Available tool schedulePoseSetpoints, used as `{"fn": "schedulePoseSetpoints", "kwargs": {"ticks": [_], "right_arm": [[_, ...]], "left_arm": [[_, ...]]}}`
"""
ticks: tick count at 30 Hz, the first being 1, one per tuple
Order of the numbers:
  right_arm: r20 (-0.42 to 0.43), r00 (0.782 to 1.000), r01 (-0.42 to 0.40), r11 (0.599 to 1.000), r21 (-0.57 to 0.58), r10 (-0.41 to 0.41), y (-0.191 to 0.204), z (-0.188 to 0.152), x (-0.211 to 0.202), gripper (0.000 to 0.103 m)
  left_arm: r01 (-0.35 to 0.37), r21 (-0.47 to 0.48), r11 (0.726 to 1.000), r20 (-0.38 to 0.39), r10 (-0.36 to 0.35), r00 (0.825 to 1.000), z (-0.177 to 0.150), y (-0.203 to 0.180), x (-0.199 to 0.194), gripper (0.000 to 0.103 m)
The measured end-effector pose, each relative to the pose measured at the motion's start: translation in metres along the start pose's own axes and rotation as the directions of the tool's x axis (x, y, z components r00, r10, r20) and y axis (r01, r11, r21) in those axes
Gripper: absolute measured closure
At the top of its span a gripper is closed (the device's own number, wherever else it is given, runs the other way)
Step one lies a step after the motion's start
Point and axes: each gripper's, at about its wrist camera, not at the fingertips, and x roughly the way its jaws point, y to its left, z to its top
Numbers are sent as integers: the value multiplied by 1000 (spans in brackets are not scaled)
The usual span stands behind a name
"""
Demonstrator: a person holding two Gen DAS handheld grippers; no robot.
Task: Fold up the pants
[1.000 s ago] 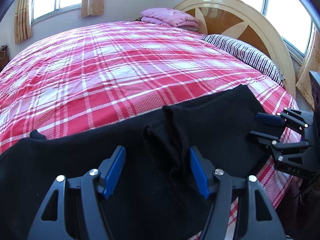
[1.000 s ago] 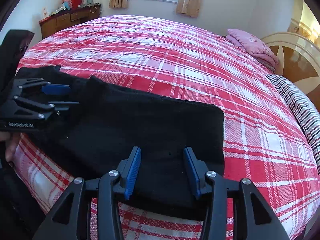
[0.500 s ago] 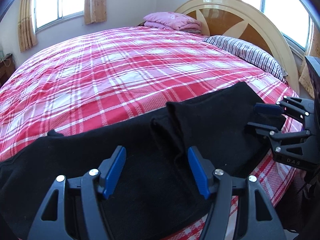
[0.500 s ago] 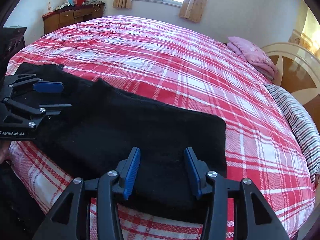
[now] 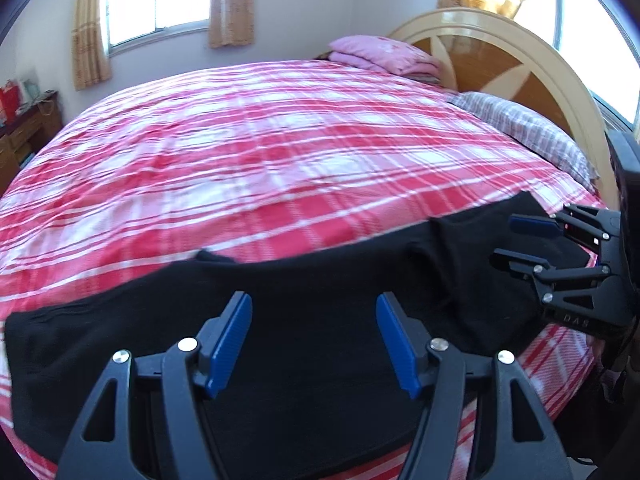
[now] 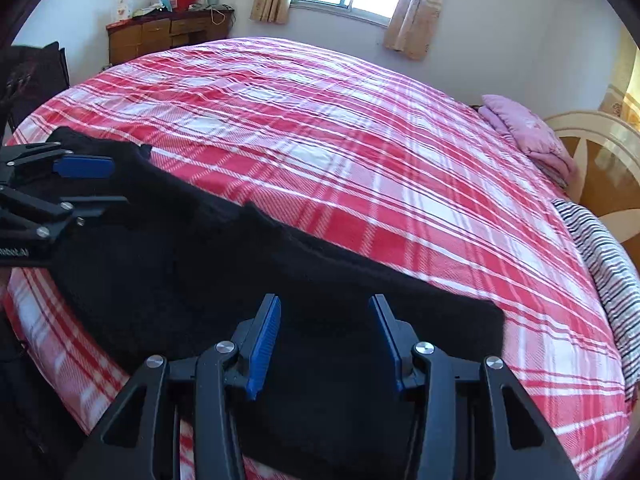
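The black pants lie long and flat along the near edge of the bed, on the red and white checked cover. Near the right end, one part of the cloth lies over another and makes a soft ridge. It looks like the two legs may have been laid one on top of the other, but the cloth is so dark that I cannot be sure.

The left tongs hang over the middle of the pants with the blue pads spread wide and nothing between them. The right tongs hang over the right end of the pants, also spread wide and holding nothing. Each pair can be seen from the side in the other view, and there too the fingers stand apart.

So I think the job is only partly done. The pants are still one long strip. They need to be folded end to end, maybe more than once, to make a small neat pile. No end has been picked up yet.

A pink folded blanket and a striped pillow sit by the headboard, well apart from the pants.
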Motion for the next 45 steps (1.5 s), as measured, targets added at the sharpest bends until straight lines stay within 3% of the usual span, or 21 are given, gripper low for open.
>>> {"fn": "schedulePoseSetpoints", "kwargs": {"ticks": [6,9,11,15,18,22,24,29,35,39,41,45], "right_arm": [[27,999,-43,999,17,43,8,8,3,55],[31,997,-75,997,14,75,15,11,6,55],[25,995,-97,995,4,96,22,11,11,55],[12,995,-100,994,-41,101,36,6,23,55],[23,992,-126,992,-12,126,30,6,21,55],[60,987,-150,988,22,148,23,5,11,55],[71,987,-147,989,2,146,28,4,7,55],[102,984,-140,989,-57,145,42,-3,0,55],[138,979,-144,989,-39,148,39,-4,-4,55],[154,976,-160,987,19,155,27,-3,-4,55],[157,976,-159,987,32,152,25,-4,-3,55],[149,978,-154,988,26,148,28,-6,-1,55]], "left_arm": [[-92,-25,995,3,92,996,-8,47,-18,36],[-172,-39,984,4,172,985,-14,82,-31,35],[-223,-60,973,-2,224,975,-20,106,-38,35],[-347,-131,929,-51,343,938,-40,166,-50,35],[-384,-201,901,-106,369,923,-60,205,-53,35],[-337,-309,889,-126,313,941,-81,235,-51,35],[-285,-360,889,-99,267,959,-86,241,-52,35],[-207,-421,883,-49,205,977,-85,246,-47,35],[-166,-434,886,-17,176,984,-86,255,-41,33],[-153,-403,902,-14,161,987,-85,251,-39,33],[-138,-381,914,-18,141,990,-83,245,-38,46],[-125,-386,914,-8,132,991,-86,246,-43,52]]}}
